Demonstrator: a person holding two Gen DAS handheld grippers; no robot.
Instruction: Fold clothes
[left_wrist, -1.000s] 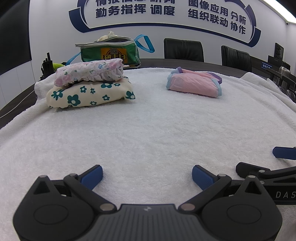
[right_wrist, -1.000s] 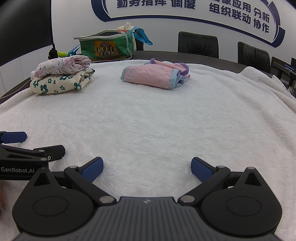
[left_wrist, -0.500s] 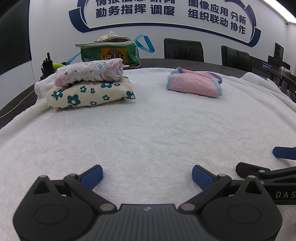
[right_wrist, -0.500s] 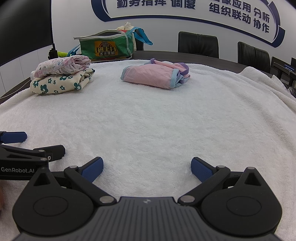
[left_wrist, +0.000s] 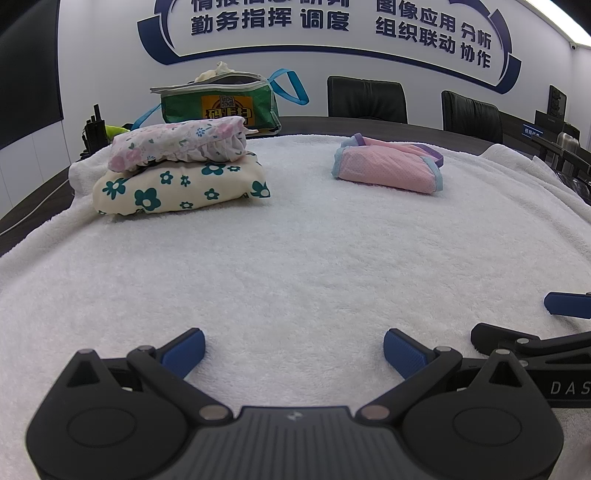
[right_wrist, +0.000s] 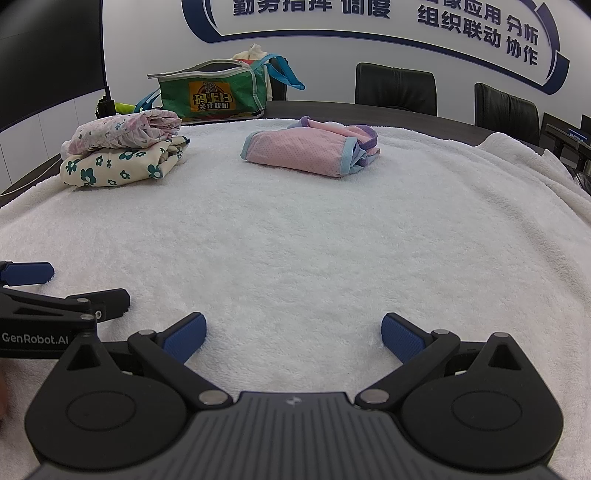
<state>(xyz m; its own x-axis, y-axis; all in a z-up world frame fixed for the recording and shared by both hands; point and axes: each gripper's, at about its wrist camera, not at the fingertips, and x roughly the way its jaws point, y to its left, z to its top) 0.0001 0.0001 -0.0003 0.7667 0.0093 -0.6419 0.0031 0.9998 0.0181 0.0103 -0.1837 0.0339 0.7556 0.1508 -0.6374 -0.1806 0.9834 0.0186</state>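
Left gripper (left_wrist: 293, 352) and right gripper (right_wrist: 293, 338), jaws apart and empty, rest on the white towel-covered worktop (left_wrist: 295, 266), folded pink mesh garment (right_wrist: 306, 153) far beyond.

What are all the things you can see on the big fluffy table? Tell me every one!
white towel: 1, white, fluffy, covering the table
teal-flower garment: 1, cream with teal flowers, folded, far left on the towel
pink-flower garment: 1, white with pink and blue flowers, folded, on top of the teal-flower garment
pink garment: 1, pink with blue and purple trim, folded, far middle of the towel
green bag: 1, green with blue straps, behind the stack
chairs: 2, black, by the far wall
left gripper: 1, black with blue pads, open, near edge
right gripper: 1, black with blue pads, open, near edge
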